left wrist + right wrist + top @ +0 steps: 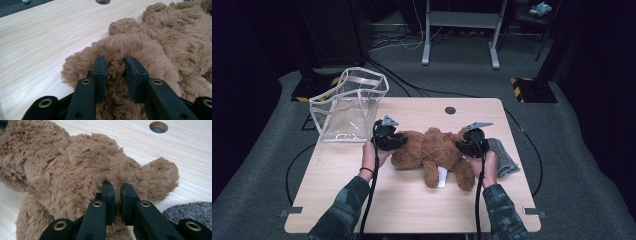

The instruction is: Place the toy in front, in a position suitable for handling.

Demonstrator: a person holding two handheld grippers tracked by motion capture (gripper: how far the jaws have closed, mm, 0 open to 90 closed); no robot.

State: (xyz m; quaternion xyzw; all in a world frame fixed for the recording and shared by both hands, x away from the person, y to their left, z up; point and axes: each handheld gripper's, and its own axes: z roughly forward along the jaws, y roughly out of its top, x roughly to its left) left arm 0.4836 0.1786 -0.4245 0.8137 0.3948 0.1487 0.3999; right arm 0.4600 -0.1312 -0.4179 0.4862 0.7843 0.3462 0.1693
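A brown teddy bear lies flat across the middle of the wooden table. My left gripper is at the bear's left end. In the left gripper view its jaws stand a little apart, with a tuft of the bear's fur between them and not squeezed. My right gripper is at the bear's right end. In the right gripper view it is shut on a fold of fur near a rounded limb.
A clear plastic bag with white trim stands open at the table's back left corner. A grey fuzzy cloth lies just right of the bear. A round cable hole sits near the back edge. A white tag shows between the bear's legs.
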